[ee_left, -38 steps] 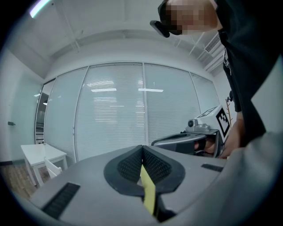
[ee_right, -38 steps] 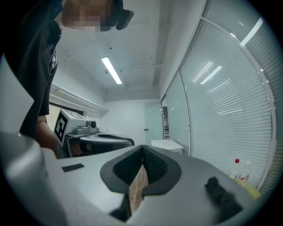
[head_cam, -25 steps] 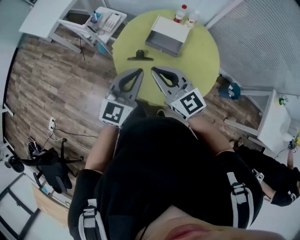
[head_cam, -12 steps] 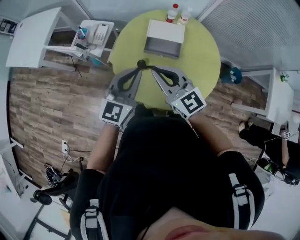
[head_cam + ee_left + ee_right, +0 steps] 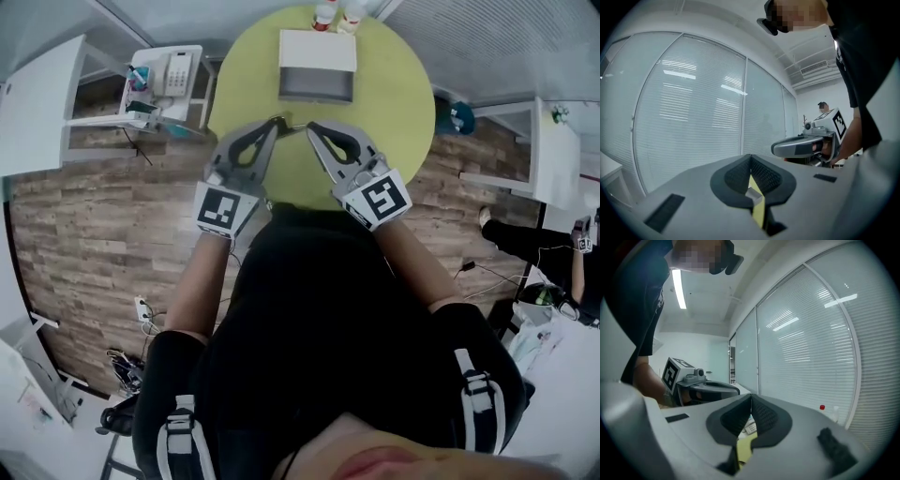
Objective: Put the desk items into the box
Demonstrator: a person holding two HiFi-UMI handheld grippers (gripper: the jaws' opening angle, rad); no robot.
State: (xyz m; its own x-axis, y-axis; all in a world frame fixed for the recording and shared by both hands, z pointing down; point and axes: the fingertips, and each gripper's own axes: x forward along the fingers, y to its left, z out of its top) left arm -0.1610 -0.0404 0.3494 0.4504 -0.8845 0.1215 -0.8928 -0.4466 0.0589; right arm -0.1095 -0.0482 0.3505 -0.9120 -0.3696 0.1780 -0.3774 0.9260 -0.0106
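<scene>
A white box with a grey open inside stands at the far side of the round yellow-green table. A small black desk item lies in front of the box, mostly hidden between my two grippers' tips. My left gripper is shut with nothing in it, its tips just left of the item. My right gripper is shut too, just right of it. In the left gripper view my jaws meet, and the right gripper shows beside them. The right gripper view shows closed jaws.
Two bottles stand behind the box at the table's far edge. A white side desk with a telephone is at the left, a teal stool and another white desk at the right. Slatted glass walls lie beyond.
Both grippers have moved forward over the table and come closer together; their tips now flank the black item. Both stayed shut.
</scene>
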